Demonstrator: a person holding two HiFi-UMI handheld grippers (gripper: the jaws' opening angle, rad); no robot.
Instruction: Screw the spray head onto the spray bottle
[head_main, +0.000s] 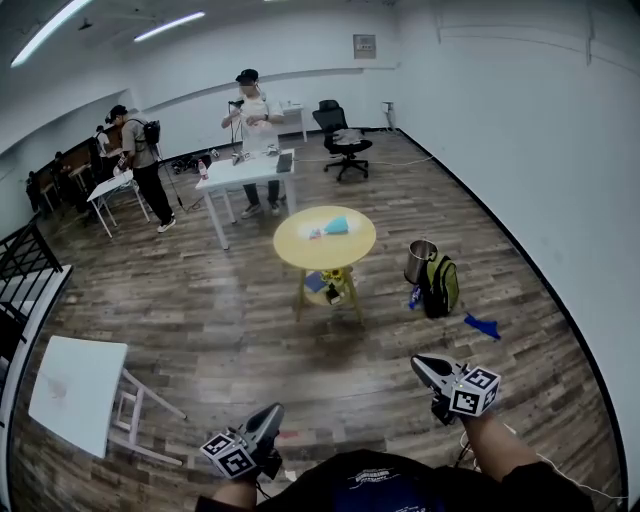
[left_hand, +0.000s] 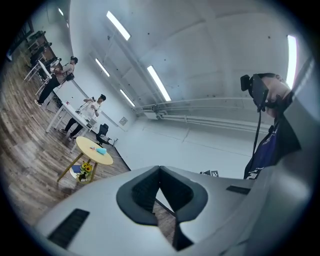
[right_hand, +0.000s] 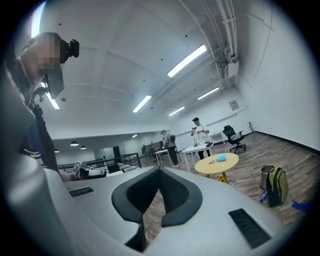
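Observation:
A round yellow table (head_main: 290, 250) stands a few steps ahead of me in the head view. A teal object (head_main: 337, 225) lies on it beside a small pale item; neither is clear enough to name. My left gripper (head_main: 271, 412) is low at the bottom left, shut and empty. My right gripper (head_main: 421, 363) is at the bottom right, also shut and empty. Both are far from the table. The left gripper view shows shut jaws (left_hand: 160, 170) with the table (left_hand: 94, 148) in the distance. Past the shut right gripper (right_hand: 160, 170), the table (right_hand: 216, 163) and teal object (right_hand: 220, 158) show.
A small white table (head_main: 75, 390) stands at my left. A green backpack (head_main: 440, 285), a metal bin (head_main: 421, 262) and a blue cloth (head_main: 482, 325) lie right of the yellow table. Behind it a person stands at a white desk (head_main: 245, 172), with an office chair (head_main: 340, 135) nearby.

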